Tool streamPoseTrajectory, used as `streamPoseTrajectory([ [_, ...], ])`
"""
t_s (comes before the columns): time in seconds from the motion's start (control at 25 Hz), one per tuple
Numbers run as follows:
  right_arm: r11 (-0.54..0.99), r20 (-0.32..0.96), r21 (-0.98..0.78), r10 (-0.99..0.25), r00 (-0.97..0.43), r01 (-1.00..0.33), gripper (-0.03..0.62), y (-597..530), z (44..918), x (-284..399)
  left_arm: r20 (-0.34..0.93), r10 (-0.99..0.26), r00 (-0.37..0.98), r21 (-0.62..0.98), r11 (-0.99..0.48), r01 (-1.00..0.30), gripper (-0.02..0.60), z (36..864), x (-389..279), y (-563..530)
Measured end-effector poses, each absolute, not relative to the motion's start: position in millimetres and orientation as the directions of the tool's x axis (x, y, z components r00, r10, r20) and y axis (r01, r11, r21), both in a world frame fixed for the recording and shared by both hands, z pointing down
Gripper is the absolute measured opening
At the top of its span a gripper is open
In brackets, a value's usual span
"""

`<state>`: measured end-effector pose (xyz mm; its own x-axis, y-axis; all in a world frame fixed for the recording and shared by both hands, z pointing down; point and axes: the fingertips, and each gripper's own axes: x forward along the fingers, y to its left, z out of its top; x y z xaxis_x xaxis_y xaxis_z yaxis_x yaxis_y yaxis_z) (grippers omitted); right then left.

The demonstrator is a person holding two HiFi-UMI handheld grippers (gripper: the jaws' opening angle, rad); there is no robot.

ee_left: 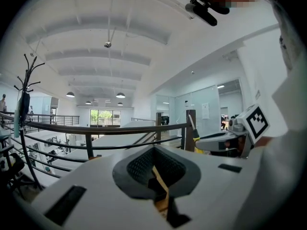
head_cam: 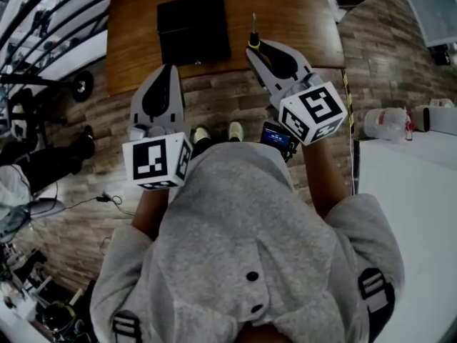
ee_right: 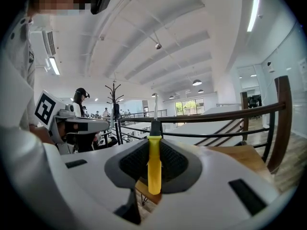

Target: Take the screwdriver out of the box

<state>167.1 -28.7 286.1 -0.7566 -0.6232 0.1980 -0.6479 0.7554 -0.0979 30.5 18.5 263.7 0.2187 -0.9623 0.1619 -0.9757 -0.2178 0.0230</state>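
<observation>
Brown wooden surface (head_cam: pixel 285 20) cut off along its far edge, yellow-handled screwdriver (head_cam: pixel 253 27) tip too small to tell

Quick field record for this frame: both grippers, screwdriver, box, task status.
left gripper: shut, nothing between the jaws
right gripper: shut on the screwdriver
screwdriver: yellow handle clamped between the pads, metal shaft pointing away from the person
box: black, on the wooden table, untouched by either gripper
screwdriver vs box: outside the box, to its right in the head view
task status: screwdriver is out of the box and held by the right gripper
</observation>
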Motion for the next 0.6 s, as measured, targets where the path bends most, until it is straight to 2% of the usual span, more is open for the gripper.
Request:
streamPoseTrajectory([
  [0.24,0.706,0.192,-0.066,-0.684,-0.704,-0.705,0.081,-31.5,279.8,155.8,0.166,-0.954,0.25,0.03,-0.248,-0.968,0.012,263.5,12.4,16.5],
  [0.6,0.702,0.204,-0.056,-0.688,-0.697,-0.71,0.081,-40.3,283.4,122.6,0.173,-0.949,0.262,0.059,-0.256,-0.965,0.012,273.2,-20.4,7.0],
])
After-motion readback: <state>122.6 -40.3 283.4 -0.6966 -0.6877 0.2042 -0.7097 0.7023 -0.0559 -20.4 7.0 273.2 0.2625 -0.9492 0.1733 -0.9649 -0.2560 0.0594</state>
